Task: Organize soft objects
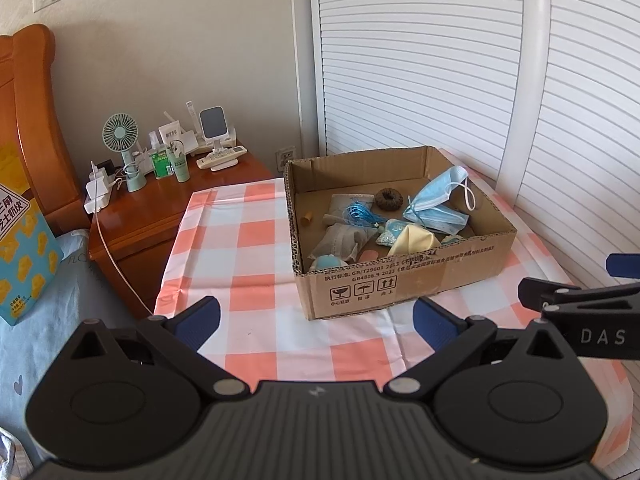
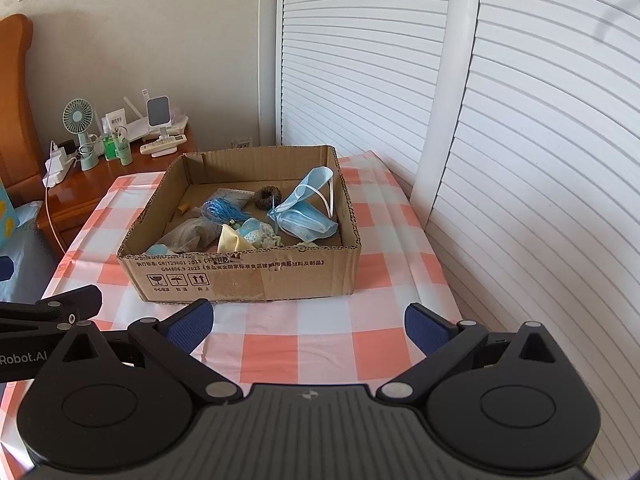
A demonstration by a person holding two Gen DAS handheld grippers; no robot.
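Note:
An open cardboard box (image 1: 404,276) (image 2: 248,276) stands on the checked tablecloth. Inside lie blue face masks (image 1: 438,200) (image 2: 306,210), a brown scrunchie (image 1: 389,199) (image 2: 267,197), a blue tassel (image 1: 358,213) (image 2: 220,210), grey cloth (image 1: 340,238) (image 2: 188,236), a pale yellow cloth (image 1: 414,240) (image 2: 230,238) and other small soft items. My left gripper (image 1: 316,322) is open and empty, in front of the box's near left corner. My right gripper (image 2: 308,322) is open and empty, in front of the box's near wall. Each gripper shows at the other view's edge.
A wooden nightstand (image 1: 160,204) at the left holds a small fan (image 1: 120,136), bottles, chargers and a remote. White louvred doors (image 2: 520,140) stand close behind and to the right of the table (image 1: 248,256). A bed and snack bag (image 1: 20,240) lie at the far left.

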